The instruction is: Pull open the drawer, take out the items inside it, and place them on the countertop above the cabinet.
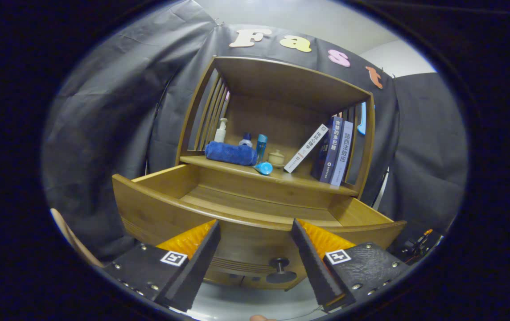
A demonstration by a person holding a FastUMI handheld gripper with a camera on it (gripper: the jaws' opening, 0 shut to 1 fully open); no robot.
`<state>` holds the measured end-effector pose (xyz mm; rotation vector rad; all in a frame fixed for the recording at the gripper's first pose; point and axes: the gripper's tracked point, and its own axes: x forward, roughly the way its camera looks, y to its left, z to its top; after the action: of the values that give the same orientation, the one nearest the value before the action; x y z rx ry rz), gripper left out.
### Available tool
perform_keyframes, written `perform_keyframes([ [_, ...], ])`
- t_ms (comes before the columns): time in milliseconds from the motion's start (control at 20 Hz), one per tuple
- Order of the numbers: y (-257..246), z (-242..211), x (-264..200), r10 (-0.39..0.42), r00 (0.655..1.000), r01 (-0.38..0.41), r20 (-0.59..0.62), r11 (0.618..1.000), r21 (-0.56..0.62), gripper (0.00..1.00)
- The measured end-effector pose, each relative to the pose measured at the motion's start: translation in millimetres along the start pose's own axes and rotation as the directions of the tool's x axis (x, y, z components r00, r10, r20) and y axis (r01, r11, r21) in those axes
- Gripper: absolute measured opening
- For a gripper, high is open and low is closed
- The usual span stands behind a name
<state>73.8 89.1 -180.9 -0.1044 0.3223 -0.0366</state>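
My gripper (255, 232) hangs wide open, holding nothing, fingers straddling the drawer (237, 214) front above its knob (279, 264). The drawer is pulled out, and what I can see of its floor looks bare. On the countertop (290, 178) beyond: towel (230, 154), bottles (261, 145), books (333, 151). I judge the job nearly done.
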Motion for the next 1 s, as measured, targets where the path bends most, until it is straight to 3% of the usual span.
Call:
perform_keyframes([
  [1000, 5, 15, 124, -0.007, 0.999, 0.005, -0.031, 0.999, -0.048, 0.97],
])
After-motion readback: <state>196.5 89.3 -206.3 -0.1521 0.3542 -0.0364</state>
